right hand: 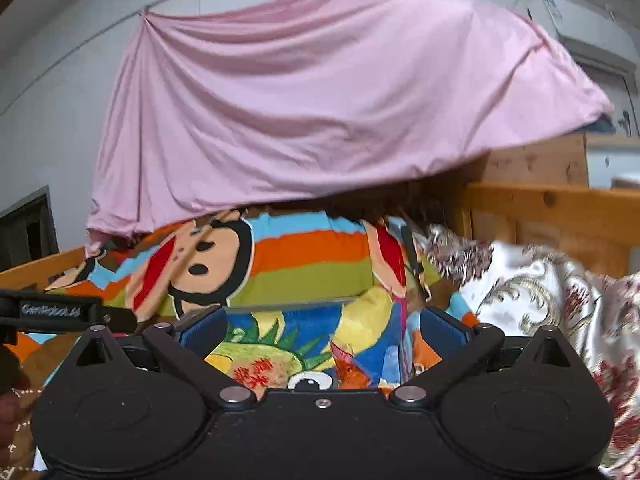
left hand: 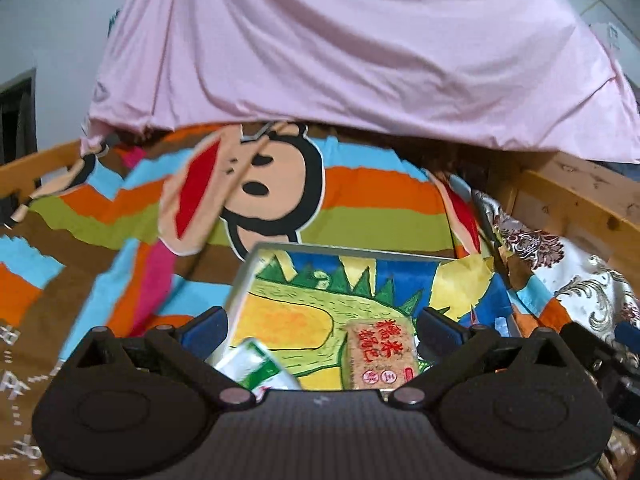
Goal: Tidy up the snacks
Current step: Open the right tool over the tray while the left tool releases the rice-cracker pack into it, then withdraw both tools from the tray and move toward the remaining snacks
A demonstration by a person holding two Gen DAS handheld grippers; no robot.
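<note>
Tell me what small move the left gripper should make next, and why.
Probably lower the left gripper toward the tan snack pack and close on it. Both grippers are open and empty, and that pack lies loose in the dinosaur tray, nearly between the left fingers, beside a green and white packet.

Wooden-framed bed [left hand: 568, 196] — covered by striped monkey-print sheet [left hand: 360, 200]. On the sheet: a tray [left hand: 256, 264] with dinosaur drawing, and a floral quilt [left hand: 580, 280] bunched at right — beside the tray.
</note>
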